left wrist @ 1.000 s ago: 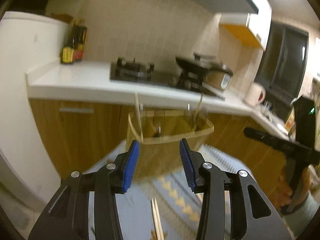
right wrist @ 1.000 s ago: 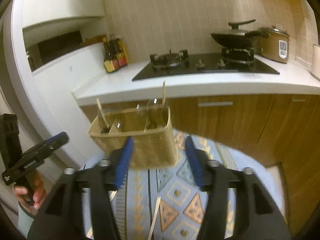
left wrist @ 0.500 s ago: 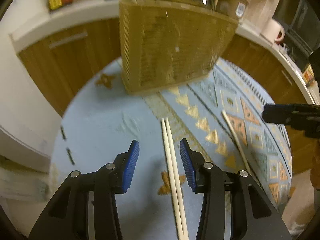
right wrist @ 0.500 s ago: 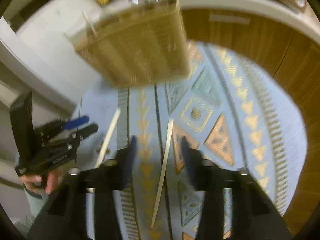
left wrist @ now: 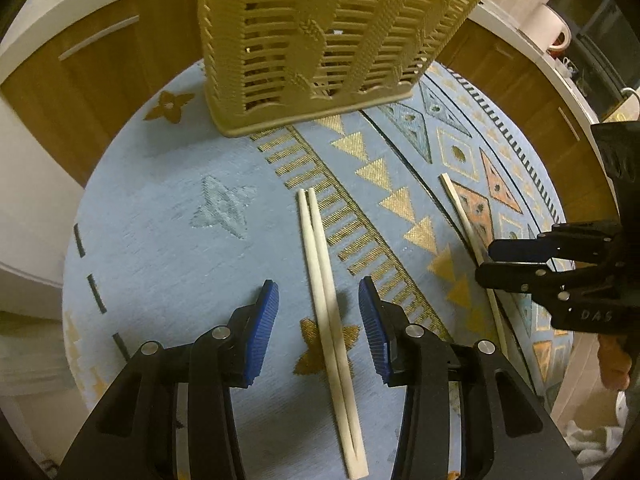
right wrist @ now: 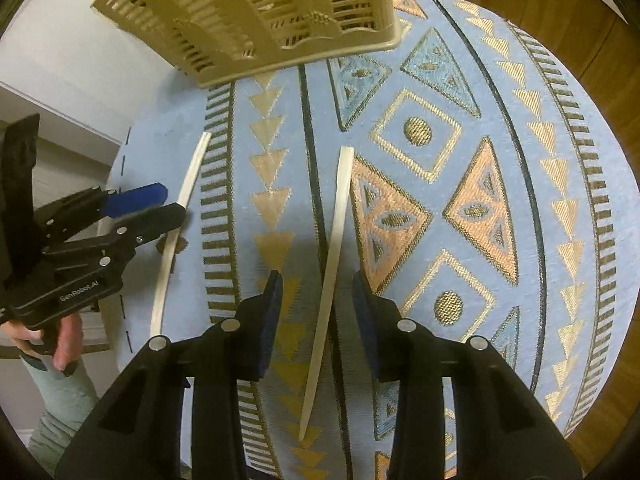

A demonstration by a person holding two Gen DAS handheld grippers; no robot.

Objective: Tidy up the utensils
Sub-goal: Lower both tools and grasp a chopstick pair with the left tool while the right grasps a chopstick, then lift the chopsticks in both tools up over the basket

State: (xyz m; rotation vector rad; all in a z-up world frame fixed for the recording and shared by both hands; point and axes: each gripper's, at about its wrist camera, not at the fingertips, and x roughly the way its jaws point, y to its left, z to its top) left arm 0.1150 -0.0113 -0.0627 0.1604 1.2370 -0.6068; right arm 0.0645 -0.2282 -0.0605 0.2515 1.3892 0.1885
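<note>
Your left claw (left wrist: 319, 322) hangs with its blue pads (left wrist: 262, 322) spread wide apart, and the pair of pale chopsticks (left wrist: 324, 280) lies on the cloth in the gap between them, touching neither pad. The two sticks lie side by side, touching along most of their length, blunt square ends pointing toward the basket and the thin tips running back under your claw.

Your right claw (right wrist: 316, 314) is likewise spread, straddling a single chopstick (right wrist: 334, 248) without gripping it. That stick is cream-coloured, wide and flat at its far end and narrowing to a point near you.

Both sets rest on a round worktop covered by a blue tablecloth (right wrist: 520, 128) woven with gold and orange triangles, diamonds and striped bands. The single stick lies well apart from the pair, to its right.

Farther out stands the tan slatted plastic utensil basket (left wrist: 320, 40), upright on the cloth near the far edge. Through its slats you can glimpse something inside, but not what. Brown wooden cabinets (left wrist: 72, 64) lie behind the worktop.
</note>
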